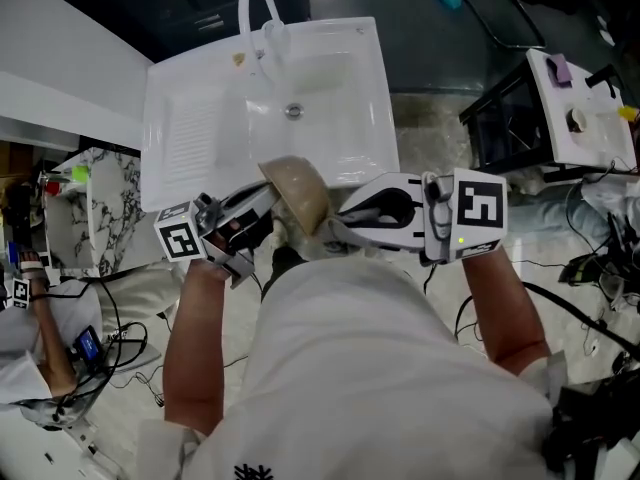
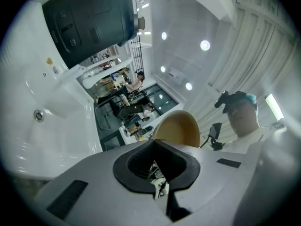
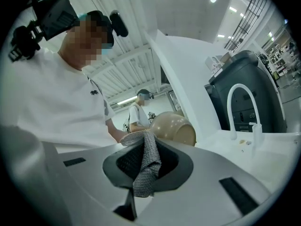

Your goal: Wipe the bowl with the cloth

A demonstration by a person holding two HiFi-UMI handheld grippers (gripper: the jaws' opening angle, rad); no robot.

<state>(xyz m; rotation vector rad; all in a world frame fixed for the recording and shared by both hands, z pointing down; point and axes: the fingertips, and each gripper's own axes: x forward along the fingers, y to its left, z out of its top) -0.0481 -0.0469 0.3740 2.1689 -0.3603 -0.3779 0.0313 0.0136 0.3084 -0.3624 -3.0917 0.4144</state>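
Note:
A tan bowl (image 1: 300, 193) hangs tilted in the air just in front of the sink's front edge, between my two grippers. My left gripper (image 1: 270, 218) is shut on the bowl's rim from the left. In the left gripper view the bowl (image 2: 181, 128) rises right behind the shut left gripper (image 2: 157, 147). My right gripper (image 1: 338, 223) comes in from the right. It is shut on a grey woven cloth (image 3: 143, 171), which hangs out of the right gripper (image 3: 146, 142) in the right gripper view. The cloth's upper end lies against the bowl (image 3: 174, 128).
The white sink (image 1: 200, 138) with its curved faucet (image 1: 255, 8) and drain (image 1: 293, 111) lies just beyond the bowl. A white side table (image 1: 590, 118) stands at the right. Cables (image 1: 570, 298) run across the floor. Another person (image 3: 138, 112) stands in the background.

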